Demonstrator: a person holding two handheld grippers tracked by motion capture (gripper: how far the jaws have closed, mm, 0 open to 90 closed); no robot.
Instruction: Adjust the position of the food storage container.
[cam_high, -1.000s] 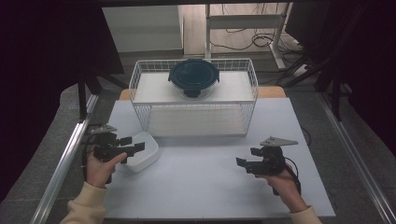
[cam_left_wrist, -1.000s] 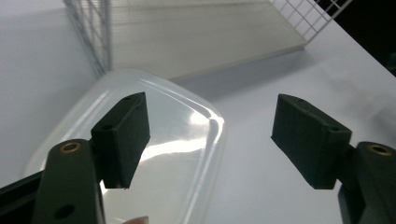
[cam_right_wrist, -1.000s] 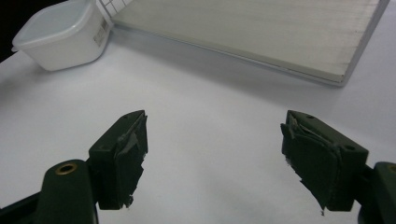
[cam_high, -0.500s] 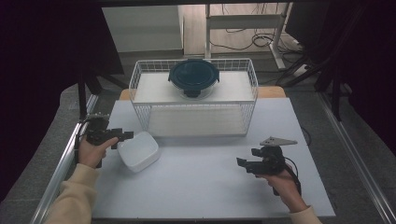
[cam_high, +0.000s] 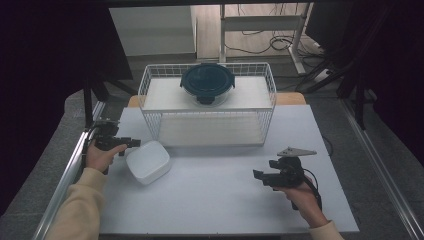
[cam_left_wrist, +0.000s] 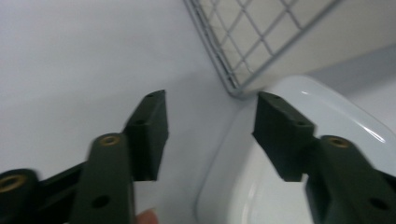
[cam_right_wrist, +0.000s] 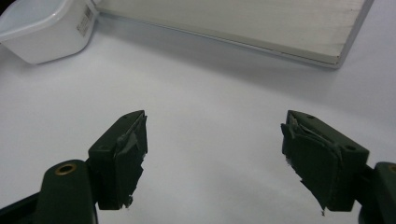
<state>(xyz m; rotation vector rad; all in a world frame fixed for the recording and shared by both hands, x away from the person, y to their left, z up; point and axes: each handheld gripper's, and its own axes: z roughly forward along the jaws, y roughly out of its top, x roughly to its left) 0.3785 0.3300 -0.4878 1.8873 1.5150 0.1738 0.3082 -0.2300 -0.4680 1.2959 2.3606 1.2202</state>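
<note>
Item one, the left gripper (cam_high: 131, 143): we find it near the desk's left edge, level, pointing toward the white container (cam_high: 147, 161). Its jaws stand apart and have just been closing. In the left gripper view (cam_left_wrist: 210, 133) the container's rim (cam_left_wrist: 299, 154) runs up between them, with one jaw over the inside of the container and the other over the bare desk; neither pad presses on the rim, so we record nothing gripped.

Item two, the right gripper (cam_high: 263, 175): we find it near the desk's front right corner, level, pointing left across the desk, with a grey three-cornered plate on top. In the right gripper view (cam_right_wrist: 212, 149) its jaws gape wide over bare desk, holding nothing; the pads look worn and ragged at the edges.

Item three, the white container: a square tub with rounded corners, on the left part of the desk, just in front of the front left corner of the wire basket (cam_high: 150, 122).

Item four, the wire basket: white, at the desk's far edge, centred. A white shelf board spans its top, and a round dark lidded bowl (cam_high: 207, 82) rests on that board.

Item five, the desk (cam_high: 220, 205): white, bare between the two grippers.
</note>
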